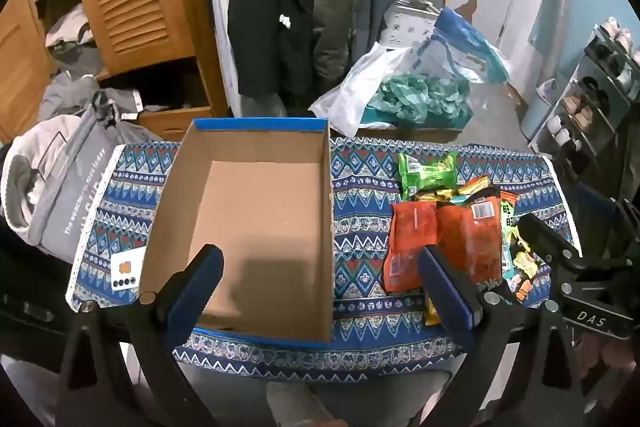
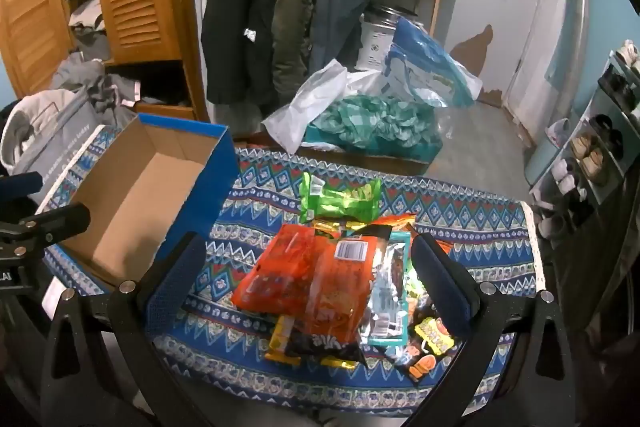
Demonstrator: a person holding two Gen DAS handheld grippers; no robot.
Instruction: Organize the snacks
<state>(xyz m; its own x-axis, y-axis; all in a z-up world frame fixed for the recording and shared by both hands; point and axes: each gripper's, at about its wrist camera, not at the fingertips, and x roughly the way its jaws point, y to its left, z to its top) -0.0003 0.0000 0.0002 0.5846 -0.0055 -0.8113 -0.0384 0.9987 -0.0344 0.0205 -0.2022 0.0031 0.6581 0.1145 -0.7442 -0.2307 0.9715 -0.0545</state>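
i see my left gripper (image 1: 320, 287) spread wide and empty, above the open cardboard box (image 1: 256, 211). my right gripper (image 2: 312, 279) is released too, over the snack pile (image 2: 340, 279), touching nothing. the green packet (image 2: 340, 201) lies at 12 o'clock of the pile. only the left view shows a white card (image 1: 127, 269) beside the box.

Both wrist views downward, sharing box (image 1: 256, 211).

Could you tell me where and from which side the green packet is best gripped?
Grip the green packet by its crimped right end, coming from above at the far side with the right gripper. It lies flat and crosswise, its near edge against the pile.
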